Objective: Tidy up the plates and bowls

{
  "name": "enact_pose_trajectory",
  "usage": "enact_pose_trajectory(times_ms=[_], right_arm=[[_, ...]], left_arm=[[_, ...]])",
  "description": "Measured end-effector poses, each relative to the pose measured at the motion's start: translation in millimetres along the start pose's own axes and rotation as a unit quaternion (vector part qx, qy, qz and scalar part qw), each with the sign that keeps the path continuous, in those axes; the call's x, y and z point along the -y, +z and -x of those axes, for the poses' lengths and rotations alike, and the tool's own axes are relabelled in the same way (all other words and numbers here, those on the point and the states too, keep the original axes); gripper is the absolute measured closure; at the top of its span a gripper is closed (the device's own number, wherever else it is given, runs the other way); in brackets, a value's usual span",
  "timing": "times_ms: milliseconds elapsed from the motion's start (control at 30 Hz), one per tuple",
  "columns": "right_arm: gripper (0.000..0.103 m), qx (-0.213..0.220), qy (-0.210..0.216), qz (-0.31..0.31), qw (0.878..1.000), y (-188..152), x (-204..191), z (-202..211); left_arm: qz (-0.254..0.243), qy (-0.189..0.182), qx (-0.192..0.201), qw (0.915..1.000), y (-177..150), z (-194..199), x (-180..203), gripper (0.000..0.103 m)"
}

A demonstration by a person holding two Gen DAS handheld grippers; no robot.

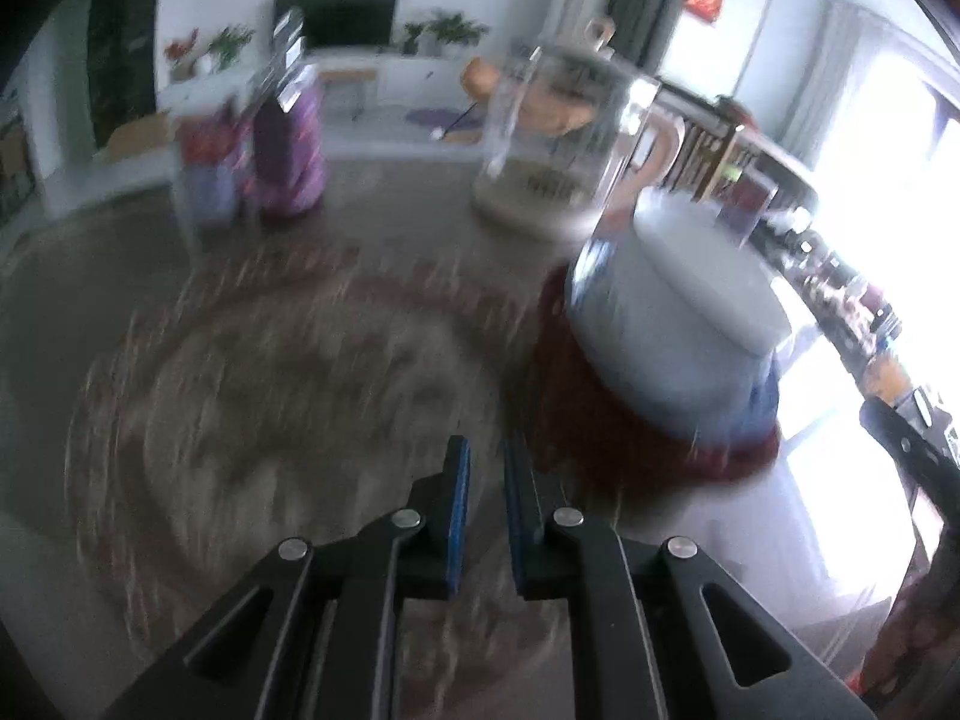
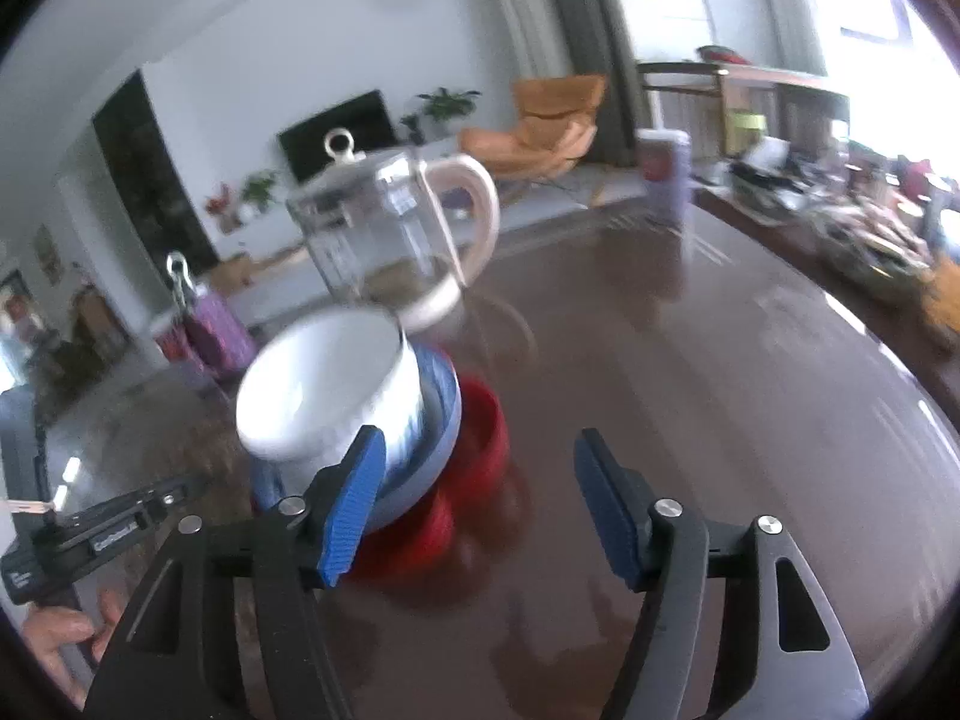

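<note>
A stack stands on the dark brown table (image 2: 690, 372): a white bowl (image 2: 324, 390) inside a blue bowl (image 2: 438, 438), on a red plate (image 2: 474, 480). The same stack shows in the left wrist view, with the white bowl (image 1: 678, 312) on the red plate (image 1: 600, 420), to the right of my left gripper (image 1: 483, 462). The left gripper's jaws are nearly closed with a narrow gap and hold nothing. My right gripper (image 2: 474, 498) is open and empty, its left finger (image 2: 354, 504) in front of the blue bowl. Both views are motion-blurred.
A glass kettle with a cream handle (image 2: 390, 240) stands just behind the stack and also shows in the left wrist view (image 1: 558, 138). A purple container (image 1: 288, 150) and a clear box (image 1: 204, 180) stand at the far left. A can (image 2: 663, 180) stands at the table's far edge.
</note>
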State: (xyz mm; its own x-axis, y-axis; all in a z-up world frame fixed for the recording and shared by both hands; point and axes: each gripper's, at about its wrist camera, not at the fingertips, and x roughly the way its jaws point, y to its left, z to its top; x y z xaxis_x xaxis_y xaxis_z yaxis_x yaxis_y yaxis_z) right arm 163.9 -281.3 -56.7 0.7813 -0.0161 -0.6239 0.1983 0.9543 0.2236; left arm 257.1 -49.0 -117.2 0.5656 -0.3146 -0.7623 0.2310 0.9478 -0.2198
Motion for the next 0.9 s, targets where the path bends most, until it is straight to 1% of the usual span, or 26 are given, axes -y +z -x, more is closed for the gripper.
enact_pose_trajectory(times_ms=[33, 67, 100, 133, 167, 200, 233, 267, 300, 333, 400, 433, 467, 500, 567, 600, 633, 700, 733, 800, 900], right_arm=[[0.033, -0.006, -0.01, 0.001, 1.0, -13, -3, 5], [0.033, -0.014, -0.025, 0.005, 1.0, -31, -7, 9], [0.033, -0.02, -0.037, 0.009, 0.999, -43, -10, 11], [0.033, -0.028, -0.05, 0.018, 0.998, -59, -14, 13], [0.033, -0.036, -0.06, 0.031, 0.997, -70, -18, 14], [0.034, -0.045, -0.066, 0.041, 0.996, -80, -21, 13], [0.034, -0.05, -0.069, 0.048, 0.995, -88, -24, 13], [0.034, -0.052, -0.073, 0.053, 0.995, -95, -26, 13], [0.034, -0.056, -0.078, 0.056, 0.994, -99, -25, 12], [0.034, -0.062, -0.08, 0.058, 0.993, -101, -26, 10], [0.033, -0.067, -0.079, 0.061, 0.993, -104, -24, 8], [0.033, -0.067, -0.082, 0.064, 0.992, -106, -23, 8], [0.033, -0.068, -0.085, 0.064, 0.992, -107, -22, 8], [0.033, -0.07, -0.086, 0.063, 0.992, -108, -20, 7], [0.033, -0.08, -0.085, 0.053, 0.992, -110, -15, 4], [0.031, -0.078, -0.083, 0.052, 0.992, -110, -13, 4], [0.026, -0.079, -0.084, 0.052, 0.992, -112, -15, 4], [0.024, -0.083, -0.083, 0.054, 0.992, -113, -15, 3], [0.021, -0.085, -0.083, 0.06, 0.991, -113, -17, 1], [0.019, -0.087, -0.086, 0.075, 0.99, -114, -22, -1], [0.017, -0.089, -0.08, 0.075, 0.99, -113, -21, -1]], left_arm=[[0.009, 0.008, -0.016, 0.9998, -20, -1, -4, 0.091], [0.012, 0.017, -0.029, 0.9994, -31, -2, -6, 0.091], [0.017, 0.03, -0.054, 0.998, -45, -6, -8, 0.092], [0.015, 0.034, -0.037, 0.9986, -57, 0, -9, 0.09], [0.006, 0.052, -0.031, 0.9981, -62, 5, -7, 0.081], [0.0, 0.062, -0.035, 0.9975, -66, 7, -6, 0.064], [-0.001, 0.056, -0.031, 0.9979, -68, 11, -5, 0.052], [-0.002, 0.07, -0.036, 0.9969, -69, 12, -4, 0.026], [-0.003, 0.081, -0.033, 0.9962, -71, 14, -4, 0.014], [-0.006, 0.098, -0.024, 0.9949, -72, 16, -5, 0.013], [-0.004, 0.109, -0.025, 0.9937, -76, 15, -10, 0.011], [-0.005, 0.111, -0.021, 0.9936, -80, 15, -13, 0.009], [-0.01, 0.121, -0.015, 0.9924, -83, 14, -14, 0.004], [-0.009, 0.122, -0.015, 0.9924, -85, 12, -16, 0.001], [-0.003, 0.11, -0.014, 0.9938, -84, 11, -21, 0.0], [-0.007, 0.11, -0.016, 0.9938, -83, 9, -21, 0.0], [-0.015, 0.112, -0.019, 0.9935, -82, 8, -21, 0.0], [-0.029, 0.106, -0.021, 0.9937, -80, 6, -21, 0.0], [-0.032, 0.104, -0.021, 0.9938, -79, 3, -20, 0.0], [-0.036, 0.101, -0.021, 0.994, -78, 1, -20, 0.0], [-0.037, 0.101, -0.022, 0.994, -78, 0, -20, 0.0]])
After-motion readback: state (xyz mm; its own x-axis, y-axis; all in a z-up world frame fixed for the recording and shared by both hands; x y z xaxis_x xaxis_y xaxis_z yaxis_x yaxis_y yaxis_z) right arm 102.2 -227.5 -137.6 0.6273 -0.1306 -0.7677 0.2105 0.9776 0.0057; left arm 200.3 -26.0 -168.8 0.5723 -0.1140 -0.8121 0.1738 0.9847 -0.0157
